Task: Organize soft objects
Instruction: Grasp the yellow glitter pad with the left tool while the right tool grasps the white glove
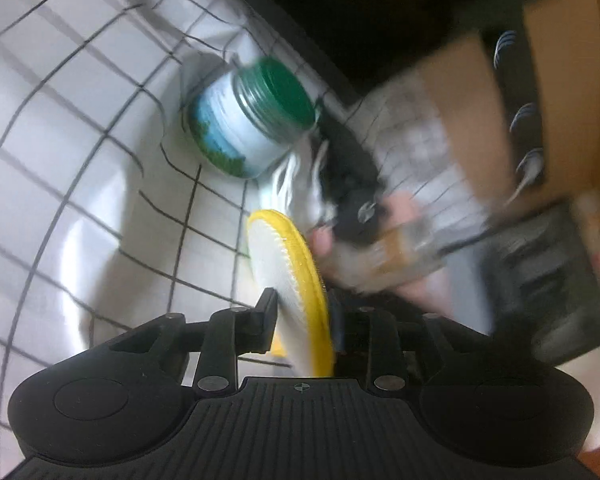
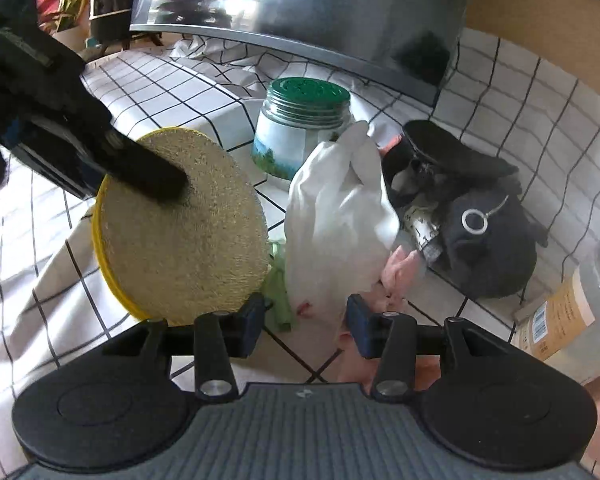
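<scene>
Yellow pad (image 2: 180, 240): round scrub disc with a coarse tan face and a yellow rim, at 9 o'clock in the right wrist view, held up off the checked cloth (image 2: 188, 80). Judged light, semi-stiff and grippy, so an edge pinch should do; it may flex if squeezed hard.
L tongs (image 1: 300, 320): clenched on the pad's edge, a pad of the tongs on each face.
Jar (image 2: 300, 128): glass w/ green lid, at 12 o'clock behind the soft stuff. Hard and breakable, prob. not part of the job; keep clear.
White cloth (image 2: 336, 220): limp, bunched upright at centre. Judged v. light and slippery; best taken at the thick bunch, not a loose flap.
R tongs (image 2: 306, 324): jaws part-spread at 6 o'clock, cloth's lower end between them, no press seen, so released.
Pink cloth (image 2: 400, 268): soft scrap just beside the white cloth at 4 o'clock, partly under it.
Grey plush (image 2: 484, 236): dark, squashy heap at 3 o'clock; body should take a pinch.
Hidden: left wrist view is smeared on its right side, so the box shapes there are unclear. Green strip (image 2: 278, 292) is tucked betw. pad and cloth; can't tell what it is. Plush shape hard to read.
</scene>
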Demonstrator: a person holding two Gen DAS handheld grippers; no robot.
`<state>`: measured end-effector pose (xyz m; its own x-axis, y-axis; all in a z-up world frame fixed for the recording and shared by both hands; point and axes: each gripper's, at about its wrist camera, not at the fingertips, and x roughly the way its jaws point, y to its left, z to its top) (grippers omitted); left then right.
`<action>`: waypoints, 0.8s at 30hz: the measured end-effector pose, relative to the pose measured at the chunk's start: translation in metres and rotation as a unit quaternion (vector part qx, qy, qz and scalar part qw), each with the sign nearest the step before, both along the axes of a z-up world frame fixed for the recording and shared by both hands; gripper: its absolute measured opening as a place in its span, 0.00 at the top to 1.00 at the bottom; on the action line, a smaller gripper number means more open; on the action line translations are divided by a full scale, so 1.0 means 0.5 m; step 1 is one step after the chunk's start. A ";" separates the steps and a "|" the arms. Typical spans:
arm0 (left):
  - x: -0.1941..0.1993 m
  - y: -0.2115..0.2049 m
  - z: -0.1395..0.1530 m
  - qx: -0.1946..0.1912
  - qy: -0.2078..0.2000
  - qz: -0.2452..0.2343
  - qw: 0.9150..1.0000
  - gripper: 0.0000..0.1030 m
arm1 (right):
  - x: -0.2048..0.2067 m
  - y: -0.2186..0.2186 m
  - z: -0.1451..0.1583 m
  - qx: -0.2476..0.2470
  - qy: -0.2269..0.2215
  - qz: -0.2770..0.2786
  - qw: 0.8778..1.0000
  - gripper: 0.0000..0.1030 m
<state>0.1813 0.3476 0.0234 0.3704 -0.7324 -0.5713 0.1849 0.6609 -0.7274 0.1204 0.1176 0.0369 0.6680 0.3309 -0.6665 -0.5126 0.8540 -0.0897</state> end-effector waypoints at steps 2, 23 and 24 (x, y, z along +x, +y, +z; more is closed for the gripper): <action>-0.002 -0.027 0.016 0.059 -0.032 0.023 0.997 0.76 | 0.000 0.004 0.001 -0.002 0.001 -0.002 1.000 0.56; -0.161 0.016 0.113 0.158 -0.152 0.147 0.965 0.83 | 0.131 0.060 0.031 0.006 0.036 -0.069 0.997 0.92; -0.164 0.022 0.118 0.163 -0.156 0.149 0.963 0.83 | 0.135 0.049 0.043 0.017 0.048 -0.072 0.996 0.92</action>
